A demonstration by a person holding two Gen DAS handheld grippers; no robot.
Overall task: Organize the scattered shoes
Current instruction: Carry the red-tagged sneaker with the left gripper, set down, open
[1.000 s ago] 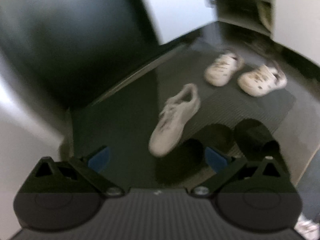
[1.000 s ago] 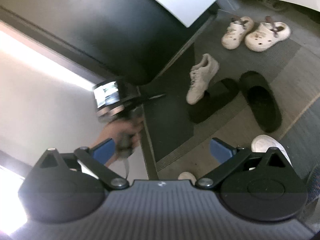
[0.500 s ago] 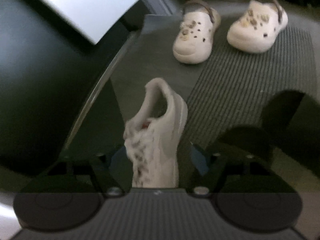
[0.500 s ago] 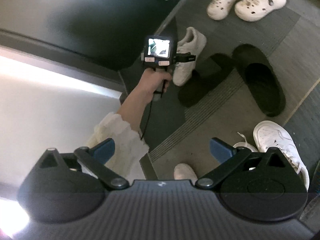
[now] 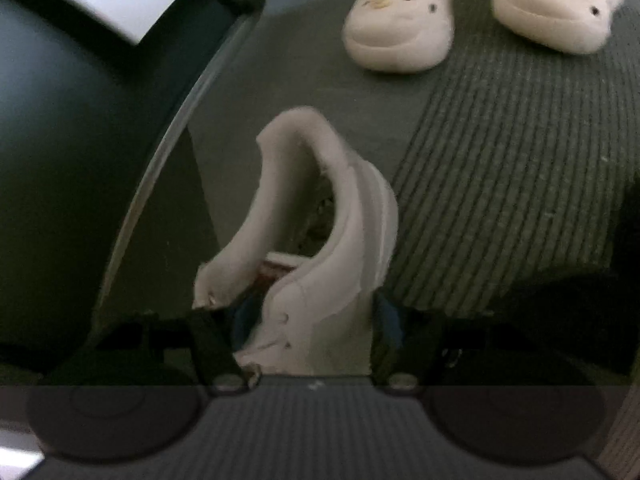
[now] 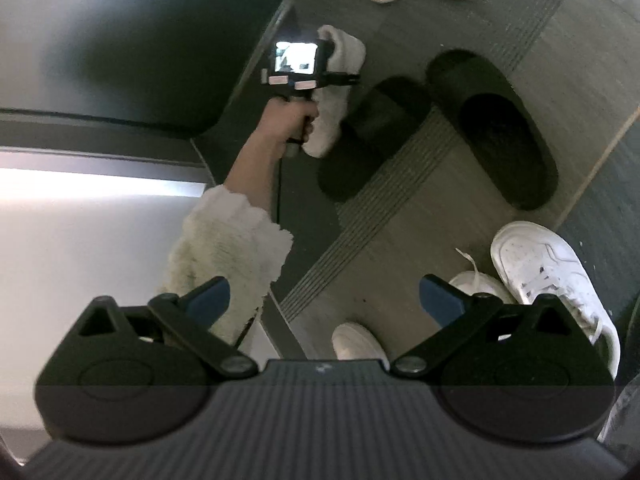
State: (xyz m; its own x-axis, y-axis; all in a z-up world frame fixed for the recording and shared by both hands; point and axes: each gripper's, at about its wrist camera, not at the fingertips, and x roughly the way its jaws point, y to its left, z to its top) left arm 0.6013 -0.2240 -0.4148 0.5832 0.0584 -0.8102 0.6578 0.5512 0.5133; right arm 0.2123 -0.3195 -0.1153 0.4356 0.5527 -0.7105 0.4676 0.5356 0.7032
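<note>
Left wrist – fingers closing around white sneaker.

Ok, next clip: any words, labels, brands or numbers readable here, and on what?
None readable.
Left gripper's screen: bright picture only, no text.
Label inside the white sneaker: reddish patch, too blurred.
Clogs: charms, no lettering made out.
Right gripper: small pale mark on its body, too small.
</note>
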